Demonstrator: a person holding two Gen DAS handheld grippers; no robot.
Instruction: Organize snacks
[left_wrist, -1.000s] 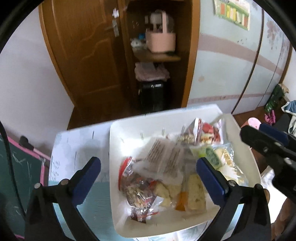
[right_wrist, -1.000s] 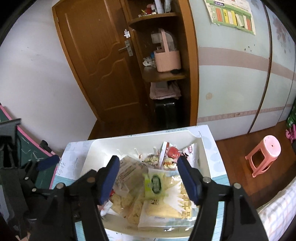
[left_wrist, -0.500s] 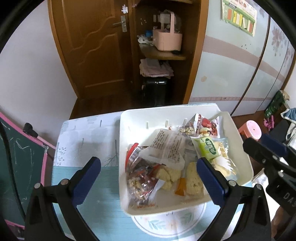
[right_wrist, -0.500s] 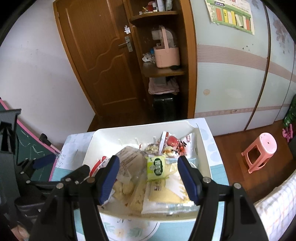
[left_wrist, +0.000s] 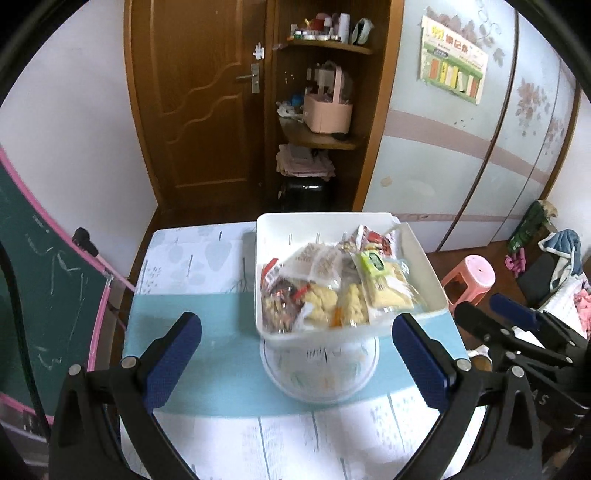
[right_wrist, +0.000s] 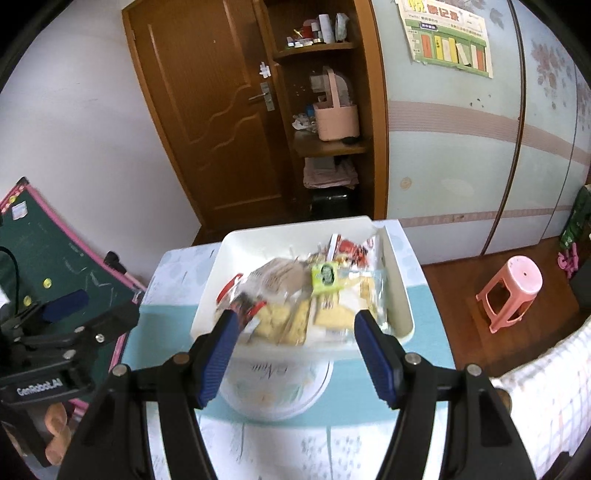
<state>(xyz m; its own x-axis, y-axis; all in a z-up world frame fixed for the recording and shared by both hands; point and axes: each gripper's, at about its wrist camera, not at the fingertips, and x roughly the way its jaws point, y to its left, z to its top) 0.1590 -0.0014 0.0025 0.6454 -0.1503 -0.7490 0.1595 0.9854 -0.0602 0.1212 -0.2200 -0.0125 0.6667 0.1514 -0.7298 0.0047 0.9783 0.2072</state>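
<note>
A white rectangular tray (left_wrist: 275, 230) holds several snack packets (left_wrist: 332, 288): a green-labelled cracker pack (left_wrist: 376, 264), a red packet at the back and clear bags of biscuits. It also shows in the right wrist view (right_wrist: 236, 254) with the snacks (right_wrist: 306, 295). My left gripper (left_wrist: 295, 360) is open and empty, held back from the tray's near edge. My right gripper (right_wrist: 299, 354) is open and empty, just in front of the tray. Each gripper shows at the edge of the other's view.
The tray stands on a small table (left_wrist: 184, 258) with a blue and white cloth, over a round printed mat (left_wrist: 321, 373). A green chalkboard (left_wrist: 40, 280) leans on the left. A pink stool (right_wrist: 513, 291) stands on the floor at the right. A wooden door and shelves are behind.
Both grippers have drawn back and up from the tray, which now looks smaller and farther. More of the tablecloth and round mat shows. Both stay open and empty.
</note>
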